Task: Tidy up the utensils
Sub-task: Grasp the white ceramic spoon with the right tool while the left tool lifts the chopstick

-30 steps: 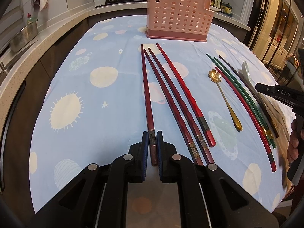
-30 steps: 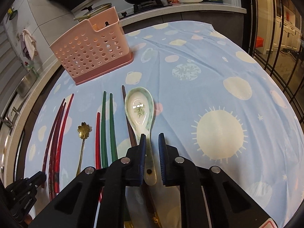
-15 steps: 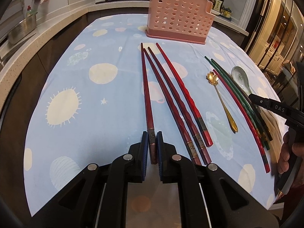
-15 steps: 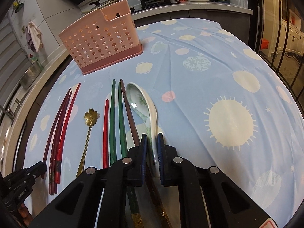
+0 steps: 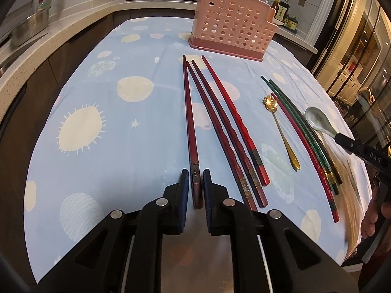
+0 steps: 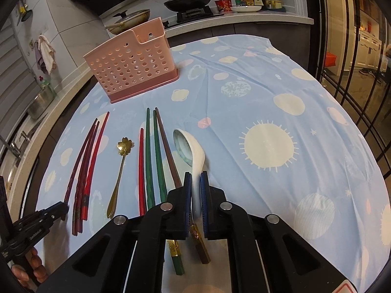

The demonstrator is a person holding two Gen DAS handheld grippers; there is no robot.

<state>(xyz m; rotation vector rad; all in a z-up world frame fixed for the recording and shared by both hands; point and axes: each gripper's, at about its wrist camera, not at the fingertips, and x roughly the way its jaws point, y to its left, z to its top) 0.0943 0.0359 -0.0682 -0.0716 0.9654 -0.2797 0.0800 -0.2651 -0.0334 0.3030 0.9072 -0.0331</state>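
Note:
My left gripper [image 5: 195, 178] straddles the thick end of a dark red chopstick [image 5: 189, 112] that lies on the tablecloth. Its jaws are opening, with a slim gap on each side of the stick. Three more red chopsticks [image 5: 227, 127] lie just to the right. My right gripper [image 6: 194, 178] is shut on the handle of the white ceramic spoon [image 6: 193, 151], which is tipped on its side, its bowl pointing away. The pink perforated utensil holder [image 6: 132, 66] stands at the far side of the table.
Between the grippers lie a gold flower spoon [image 6: 122, 163], one red chopstick [image 6: 141, 166], two green ones [image 6: 151, 161] and a brown one [image 6: 168, 151]. The blue patterned cloth [image 6: 268, 97] covers the table. A counter with pans and bottles runs behind.
The left jaws have parted off the red chopstick. The right jaws closed on the spoon's handle, and the spoon has rolled onto its side and shifted forward with the gripper.

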